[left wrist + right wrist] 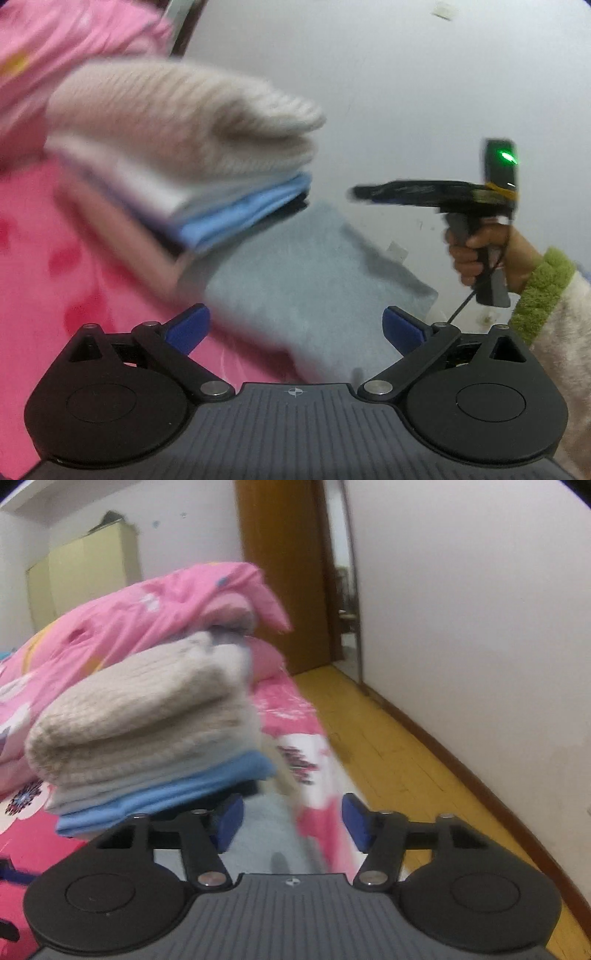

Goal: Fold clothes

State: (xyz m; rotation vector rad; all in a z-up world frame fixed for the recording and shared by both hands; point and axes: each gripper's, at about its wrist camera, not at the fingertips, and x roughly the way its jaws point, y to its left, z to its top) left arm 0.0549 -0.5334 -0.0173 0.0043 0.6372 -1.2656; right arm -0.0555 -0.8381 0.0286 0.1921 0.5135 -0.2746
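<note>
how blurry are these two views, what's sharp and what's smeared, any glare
Left wrist view: the stack of folded clothes and the right claw are motion-smeared, while the left claw is crisp; a green light flares. Right wrist view: the stack smears, the wall curves from fisheye, and there is no glare.

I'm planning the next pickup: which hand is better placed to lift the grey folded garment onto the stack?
Probably left. The grey garment lies straight ahead between the open fingers of the left gripper, with the stack just beside it. The right gripper hangs raised near the garment's far edge.
</note>
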